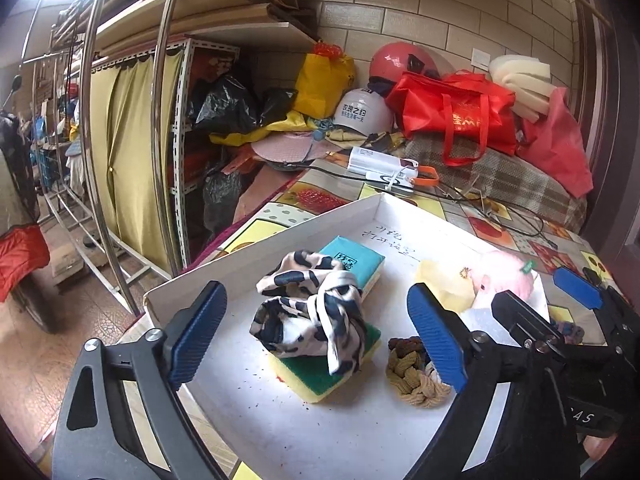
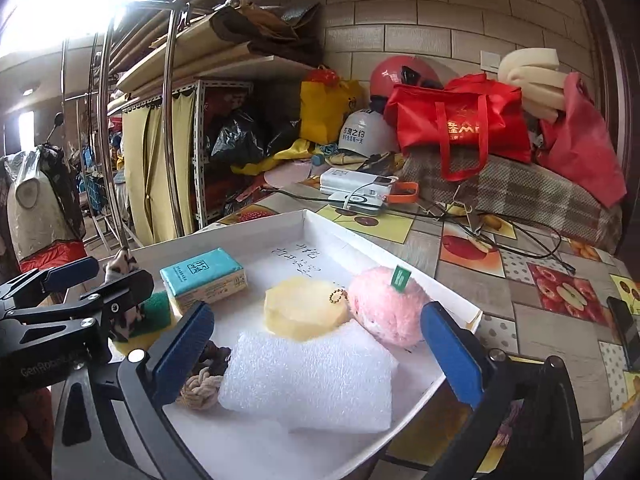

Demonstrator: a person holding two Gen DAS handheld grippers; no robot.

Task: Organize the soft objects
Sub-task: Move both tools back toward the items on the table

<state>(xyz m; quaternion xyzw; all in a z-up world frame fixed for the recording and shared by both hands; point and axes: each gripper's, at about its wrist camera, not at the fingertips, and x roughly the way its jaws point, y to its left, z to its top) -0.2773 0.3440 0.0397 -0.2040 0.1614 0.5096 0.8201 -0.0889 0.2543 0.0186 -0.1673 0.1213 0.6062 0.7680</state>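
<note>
Two grippers wide open, everything soft already in the tray

Six or so soft things can be counted in the white tray [image 2: 404, 254]. Both pairs of tongs are spread wide with nothing pinched: the left gripper [image 1: 316, 330] is hung over the cloth [image 1: 310, 308], the right gripper [image 2: 316, 346] over the foam sheet [image 2: 312, 380], and neither set of pads is seen touching anything.

Where stuff is: the cloth is crumpled on top of the sponge [image 1: 320, 376] near the tray's left edge, with the tissue pack [image 2: 204, 276] just behind it. The rope knot [image 1: 416, 376] is near the front edge, between sponge and foam sheet. The yellow foam [image 2: 304, 312] and the pink plush [image 2: 384, 308] are touching each other by the right edge, and the foam sheet is lapped against the yellow foam's front.

Probably the step in hand is letting go and backing off, or picking the next thing to tidy. If the cloth is to be regrabbed, it should be pinched at its bunched middle, not a loose tail, or the sponge could get dragged along. The foam sheet should be squeezed lightly, since it looks easily crushed.

Orientation: the foam sheet's long axis is run roughly left to right, parallel to the front edge. The tissue pack and sponge are both laid at an angle, long axes aimed toward the back right corner. The cloth has no real axis, being a wad.
</note>
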